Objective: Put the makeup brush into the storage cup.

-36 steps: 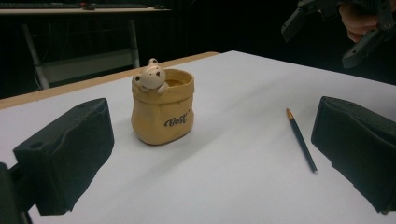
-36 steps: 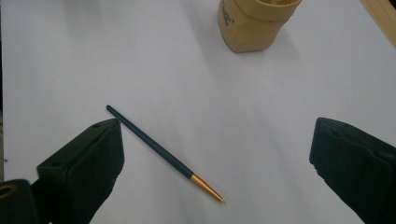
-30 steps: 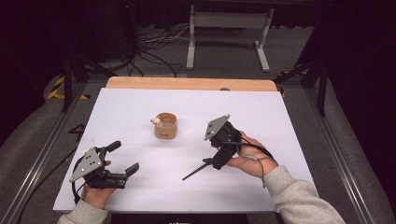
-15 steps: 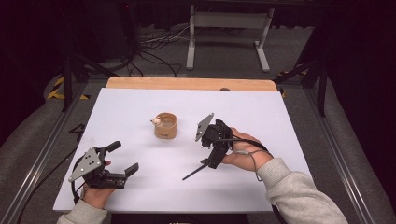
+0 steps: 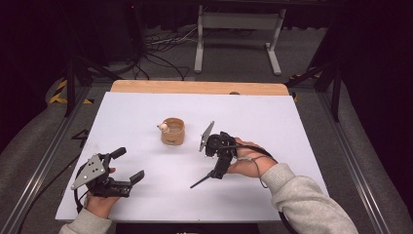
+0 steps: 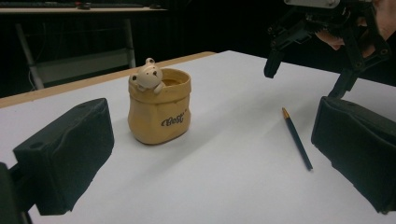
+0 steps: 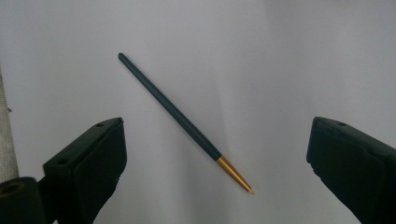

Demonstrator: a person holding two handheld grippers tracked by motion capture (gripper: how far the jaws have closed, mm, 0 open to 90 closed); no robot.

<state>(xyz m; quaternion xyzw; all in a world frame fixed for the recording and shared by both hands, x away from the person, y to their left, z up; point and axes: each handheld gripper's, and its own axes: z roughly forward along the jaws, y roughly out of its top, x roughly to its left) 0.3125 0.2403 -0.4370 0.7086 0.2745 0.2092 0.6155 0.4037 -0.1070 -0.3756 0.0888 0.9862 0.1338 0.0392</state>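
My right gripper (image 7: pixel 217 163), jaws spread wide, hangs over the pen (image 7: pixel 184 121), whose shaft runs diagonally from upper left to lower right between them.

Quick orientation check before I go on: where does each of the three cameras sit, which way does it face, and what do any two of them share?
High view: above the person's side, looking forward and down at the white table; both forearms, left gripper and right gripper show.
Left gripper view: rides the left gripper, low, facing the bear cup; own open jaws.
Right gripper view: rides the right gripper, facing down at the pen; own open jaws.
Shared: all three show the pen.
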